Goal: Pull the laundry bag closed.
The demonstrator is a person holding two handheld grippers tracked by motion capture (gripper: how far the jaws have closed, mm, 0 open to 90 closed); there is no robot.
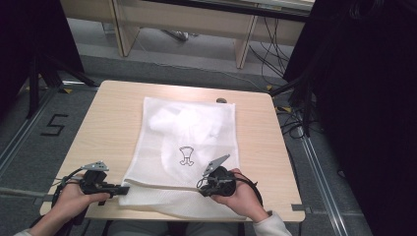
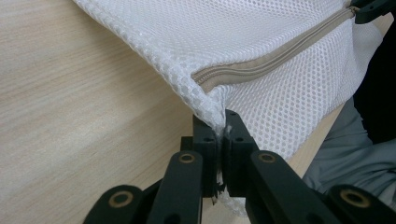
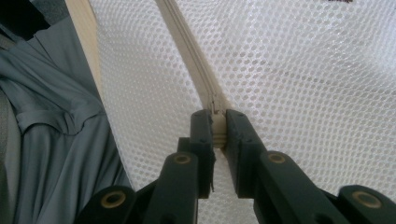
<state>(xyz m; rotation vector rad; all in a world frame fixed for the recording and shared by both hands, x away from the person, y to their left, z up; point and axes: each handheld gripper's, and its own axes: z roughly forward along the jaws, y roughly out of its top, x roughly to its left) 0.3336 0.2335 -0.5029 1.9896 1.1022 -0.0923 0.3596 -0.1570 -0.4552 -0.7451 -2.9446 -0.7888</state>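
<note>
White mesh laundry bag [image 1: 184, 147] flat at counter [image 1: 108, 128] centre. Left claw [image 2: 218, 140] pinches bag corner at 7 o'clock; right claw [image 3: 218, 133] clamps zipper pull [image 3: 215, 106] at 5. Advice: keep corner taut, pull straight along zipper [image 2: 275, 55].

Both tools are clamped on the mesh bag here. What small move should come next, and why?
Probably the right tool should draw the zipper pull along the zipper, away from the left tool. The left tool is shut on the corner of the mesh laundry bag at the zipper's end, anchoring it, and the right is shut on the pull. Which way opens it I cannot tell.
</note>
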